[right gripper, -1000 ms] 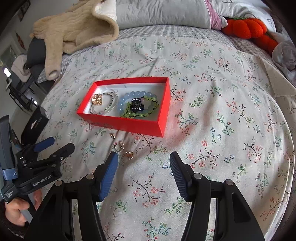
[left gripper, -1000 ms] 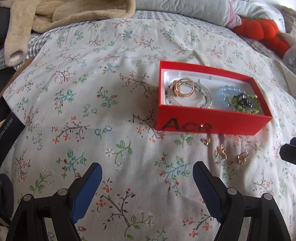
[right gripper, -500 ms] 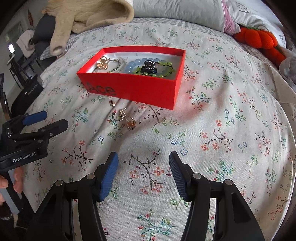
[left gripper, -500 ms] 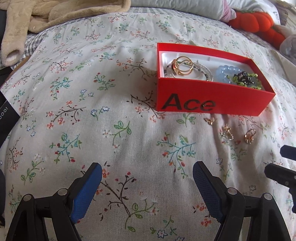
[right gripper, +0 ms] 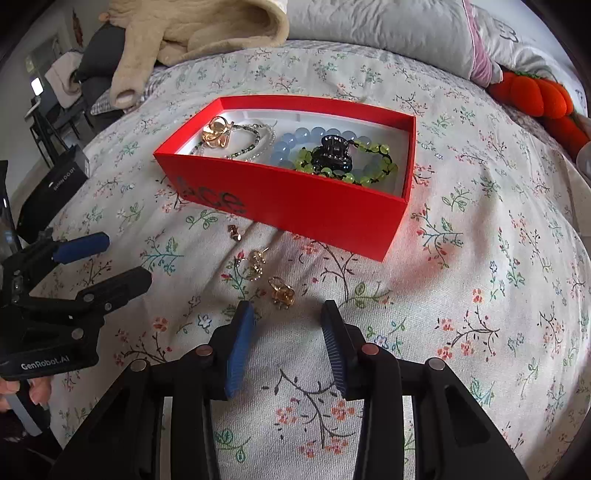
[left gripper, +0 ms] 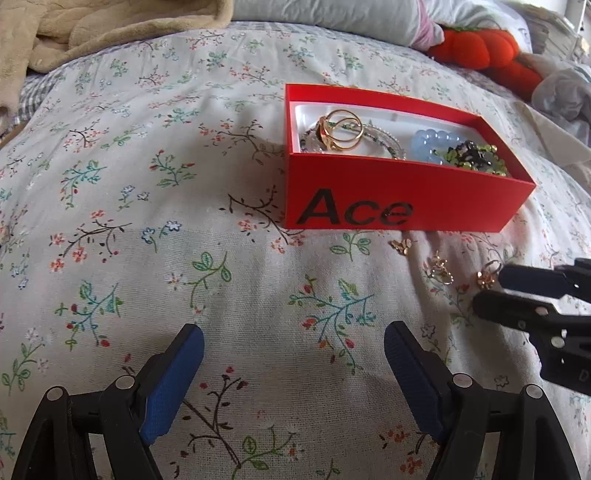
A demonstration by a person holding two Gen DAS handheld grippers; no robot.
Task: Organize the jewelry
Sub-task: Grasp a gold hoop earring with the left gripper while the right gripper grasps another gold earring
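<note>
A red box marked "Ace" (left gripper: pixel 406 206) (right gripper: pixel 295 199) sits on the flowered bedspread. It holds a gold ring piece (left gripper: pixel 341 129), bead bracelets and a black hair claw (right gripper: pixel 334 153). Three small gold earrings lie loose in front of it (right gripper: pixel 235 232) (right gripper: pixel 255 264) (right gripper: pixel 282 291). My right gripper (right gripper: pixel 286 314) hangs low over the bed. Its jaws are closing, with the nearest earring (left gripper: pixel 485 278) just beyond the tips and no pad touching it. My left gripper (left gripper: pixel 293 332) stands wide over bare bedspread to the left, closing slightly, with nothing between its fingers.
A beige fleece garment (right gripper: pixel 192 29) and a grey pillow (right gripper: pixel 388 33) lie at the far end of the bed. An orange plush toy (right gripper: pixel 535 96) is at the far right. A black box (right gripper: pixel 55 184) sits at the bed's left edge. A hand (right gripper: pixel 22 391) holds the left gripper.
Both grippers have sunk closer to the bedspread. The right gripper's jaws have narrowed and come up to the loose earrings, reaching further into the left wrist view.
</note>
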